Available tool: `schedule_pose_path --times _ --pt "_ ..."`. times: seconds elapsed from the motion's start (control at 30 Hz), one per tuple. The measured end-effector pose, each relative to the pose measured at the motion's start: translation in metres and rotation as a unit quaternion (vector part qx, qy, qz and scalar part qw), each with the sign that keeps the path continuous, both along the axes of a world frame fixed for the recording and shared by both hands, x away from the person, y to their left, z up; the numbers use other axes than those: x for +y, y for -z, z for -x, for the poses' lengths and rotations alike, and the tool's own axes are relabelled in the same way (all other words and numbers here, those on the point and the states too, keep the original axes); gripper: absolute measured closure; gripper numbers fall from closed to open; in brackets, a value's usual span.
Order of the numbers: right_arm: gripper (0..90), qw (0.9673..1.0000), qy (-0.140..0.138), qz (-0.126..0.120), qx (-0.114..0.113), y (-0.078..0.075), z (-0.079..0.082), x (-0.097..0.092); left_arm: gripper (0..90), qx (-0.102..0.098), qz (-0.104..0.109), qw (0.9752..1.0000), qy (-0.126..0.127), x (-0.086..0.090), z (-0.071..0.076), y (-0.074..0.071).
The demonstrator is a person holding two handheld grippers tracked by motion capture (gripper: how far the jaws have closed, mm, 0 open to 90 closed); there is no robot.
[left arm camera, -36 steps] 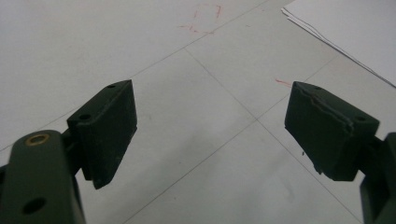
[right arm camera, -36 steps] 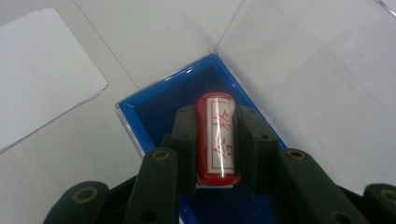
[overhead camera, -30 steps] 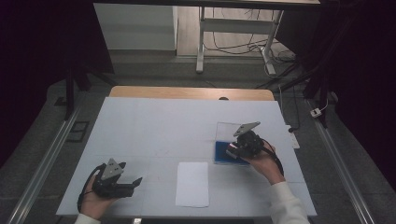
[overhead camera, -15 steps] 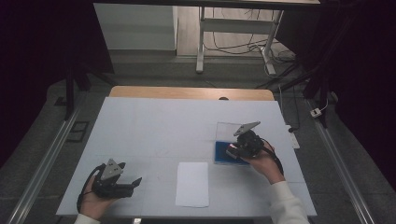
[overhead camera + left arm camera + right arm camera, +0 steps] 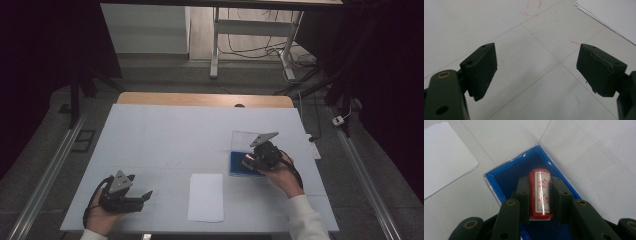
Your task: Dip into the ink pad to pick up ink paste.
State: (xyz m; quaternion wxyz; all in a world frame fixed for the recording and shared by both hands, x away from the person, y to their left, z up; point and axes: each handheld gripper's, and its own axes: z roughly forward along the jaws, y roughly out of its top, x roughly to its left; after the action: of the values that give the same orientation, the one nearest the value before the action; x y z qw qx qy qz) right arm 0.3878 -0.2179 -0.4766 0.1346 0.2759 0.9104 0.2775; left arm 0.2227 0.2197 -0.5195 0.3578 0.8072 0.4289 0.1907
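High view: saw the white surface (image 5: 165,130) with the left hand-held gripper (image 5: 145,196) low near the front left corner, resting on it, jaws apart and empty. Found a sheet of white paper (image 5: 206,196) lying flat near the front edge, between the two hands. Spotted the right hand-held gripper (image 5: 248,160) farther back on the right, poised over a blue tray (image 5: 236,165) whose clear lid (image 5: 242,140) lay open behind it. Could not make out the stamp there, too small.

Left gripper view: showed both black jaws of the left hand-held gripper (image 5: 536,67) spread wide with nothing between them, only the bare surface (image 5: 529,82) with its faint lines beneath. Caught a corner of the paper sheet (image 5: 614,12) at the upper right, along with a faint red pencilled outline (image 5: 532,6) near the top.

Right gripper view: showed the right hand-held gripper (image 5: 539,192) clamped on a red cylindrical stamp (image 5: 540,193), one pad against each side, its white label with red characters facing up. Held the stamp lengthwise over the blue tray (image 5: 506,177); could not tell whether touching the lining or just above. Noted the clear lid (image 5: 584,147) lying open beyond the tray and the paper sheet (image 5: 444,155) at the upper left.
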Motion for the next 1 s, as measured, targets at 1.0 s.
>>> schedule_pose_path --times 1.0 --pt "69.6 0.9998 -0.005 0.010 -0.017 -0.0046 0.0049 0.0027 17.0 -0.001 0.003 1.0000 -0.004 0.0037 -0.0006 -0.0008"
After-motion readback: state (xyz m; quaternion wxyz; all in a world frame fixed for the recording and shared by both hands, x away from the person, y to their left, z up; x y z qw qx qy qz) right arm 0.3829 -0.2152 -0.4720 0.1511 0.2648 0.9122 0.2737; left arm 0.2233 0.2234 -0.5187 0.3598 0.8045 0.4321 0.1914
